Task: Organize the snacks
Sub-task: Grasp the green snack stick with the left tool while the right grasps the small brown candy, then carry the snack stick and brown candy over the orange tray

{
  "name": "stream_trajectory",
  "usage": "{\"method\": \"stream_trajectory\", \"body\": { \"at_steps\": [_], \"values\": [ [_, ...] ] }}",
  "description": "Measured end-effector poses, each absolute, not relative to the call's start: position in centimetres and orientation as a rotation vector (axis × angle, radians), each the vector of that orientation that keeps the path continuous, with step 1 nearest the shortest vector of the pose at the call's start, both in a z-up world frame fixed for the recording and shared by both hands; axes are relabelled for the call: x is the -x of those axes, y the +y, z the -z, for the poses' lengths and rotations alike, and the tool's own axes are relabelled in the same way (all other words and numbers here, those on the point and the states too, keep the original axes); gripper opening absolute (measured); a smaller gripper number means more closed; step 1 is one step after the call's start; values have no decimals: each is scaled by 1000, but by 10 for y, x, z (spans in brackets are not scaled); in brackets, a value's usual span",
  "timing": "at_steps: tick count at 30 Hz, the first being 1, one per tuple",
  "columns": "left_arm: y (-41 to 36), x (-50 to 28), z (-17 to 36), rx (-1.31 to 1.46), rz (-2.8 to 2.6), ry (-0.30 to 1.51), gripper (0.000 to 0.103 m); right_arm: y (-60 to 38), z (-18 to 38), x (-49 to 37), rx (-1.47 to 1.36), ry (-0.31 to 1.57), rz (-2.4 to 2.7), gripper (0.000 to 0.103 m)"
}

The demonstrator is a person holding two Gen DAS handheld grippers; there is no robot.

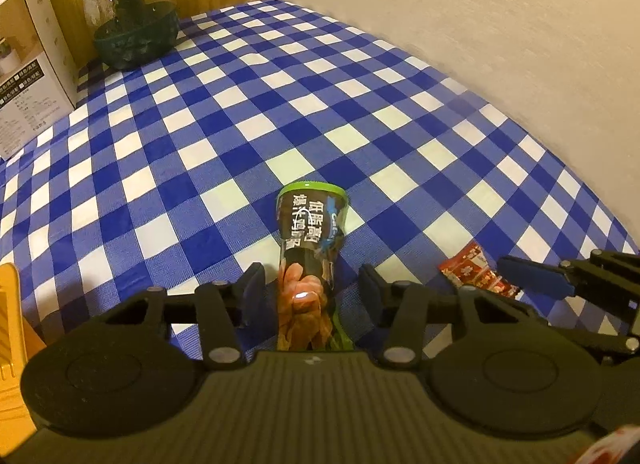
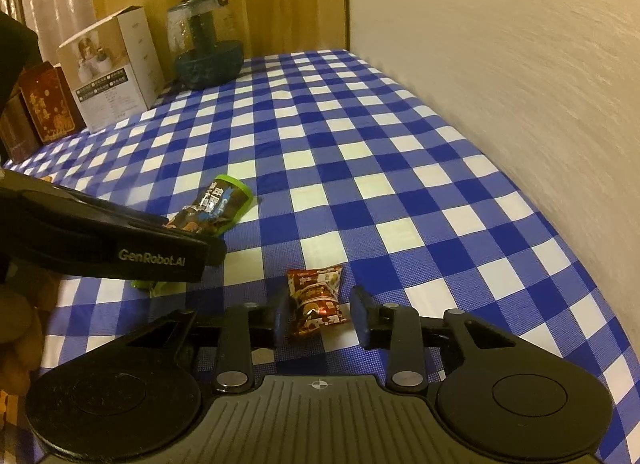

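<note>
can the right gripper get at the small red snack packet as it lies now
Probably yes: the small red snack packet lies flat on the checked tablecloth between the right gripper's open jaws, with nothing covering it.

The counter (image 2: pixel 360 152), covered in a blue-and-white checked cloth, runs along a pale wall. On it lie a long green-ended snack pack (image 2: pixel 216 206) and, nearby, a small red snack packet (image 2: pixel 316 296). At the far end stand a glass jar (image 2: pixel 204 44), a white box (image 2: pixel 112 68) and a red box (image 2: pixel 48 104).
</note>
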State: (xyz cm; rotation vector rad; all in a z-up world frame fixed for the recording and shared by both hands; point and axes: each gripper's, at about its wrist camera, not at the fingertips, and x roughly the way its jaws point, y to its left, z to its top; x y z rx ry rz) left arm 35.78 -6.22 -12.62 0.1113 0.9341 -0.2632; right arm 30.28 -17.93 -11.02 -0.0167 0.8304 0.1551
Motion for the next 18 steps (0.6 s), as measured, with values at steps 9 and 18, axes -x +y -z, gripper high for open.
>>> {"method": "stream_trajectory", "body": {
  "at_steps": [9, 18],
  "values": [
    [-64, -362, 127, -105, 256, 922, 44, -178, 110, -304, 24, 825, -148, 33],
    [-64, -361, 126, -98, 253, 910, 28, -178, 110, -305, 23, 822, -136, 25]
  ]
}}
